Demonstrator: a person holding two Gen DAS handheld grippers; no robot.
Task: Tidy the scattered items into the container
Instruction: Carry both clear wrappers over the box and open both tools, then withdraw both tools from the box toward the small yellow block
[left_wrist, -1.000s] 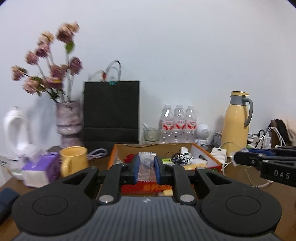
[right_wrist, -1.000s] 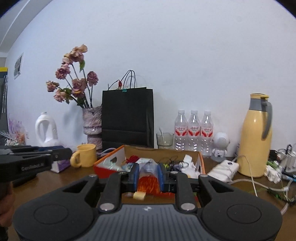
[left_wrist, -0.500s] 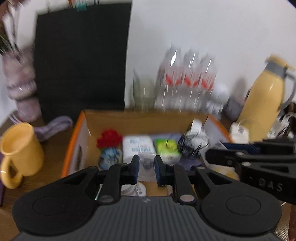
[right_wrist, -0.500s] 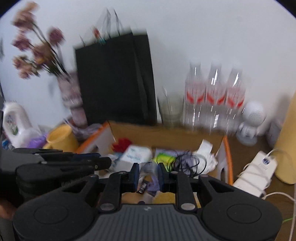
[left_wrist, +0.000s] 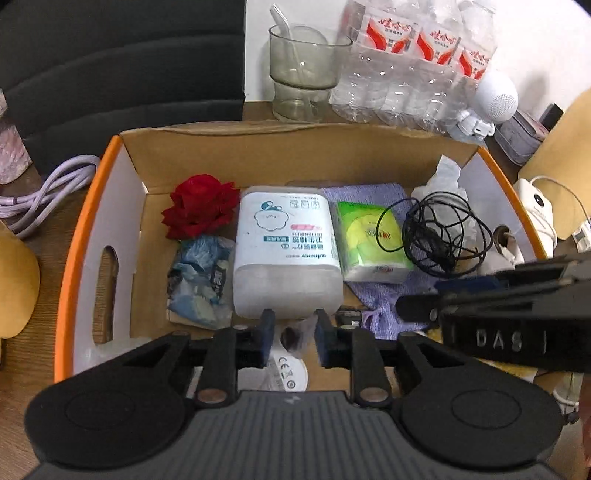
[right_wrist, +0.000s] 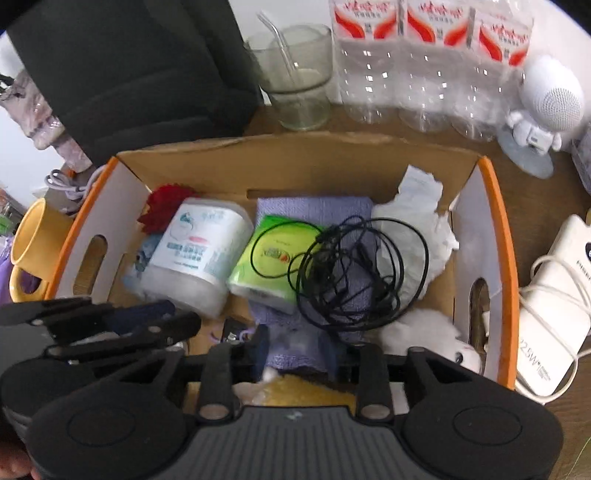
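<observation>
A: State of the left tool (left_wrist: 291, 341)?

B: It points down into the cardboard box (left_wrist: 291, 151), low centre of the left wrist view. Its jaws stand at a narrow gap and have just been opening. A small clear wrapper with a dark sweet (left_wrist: 293, 336) lies between the pads; they do not appear to press on it.

A: And the right tool (right_wrist: 299, 350)?

B: Low centre of the right wrist view, also aimed into the box. Its jaws stand at a narrow gap and have just been opening. Purple cloth (right_wrist: 314, 210) shows in the gap, blurred; whether a separate item sits between the pads cannot be told.

A: Contents of the box, working outward?

B: Just above the left tool lies the white cotton-bud tub (left_wrist: 286, 251). Left of it are a blue crumpled packet (left_wrist: 199, 277) and a red fabric flower (left_wrist: 201, 208). Right of it are a green tissue pack (left_wrist: 373, 240) on the purple cloth and a coiled black cable (left_wrist: 439, 236) over white paper (left_wrist: 447, 173).

A: Beyond the box?

B: On the worktop (right_wrist: 576, 184), upper frame: a glass with a straw (left_wrist: 303, 70), packed water bottles (left_wrist: 413, 62) and a black bag (left_wrist: 122, 74).
</observation>
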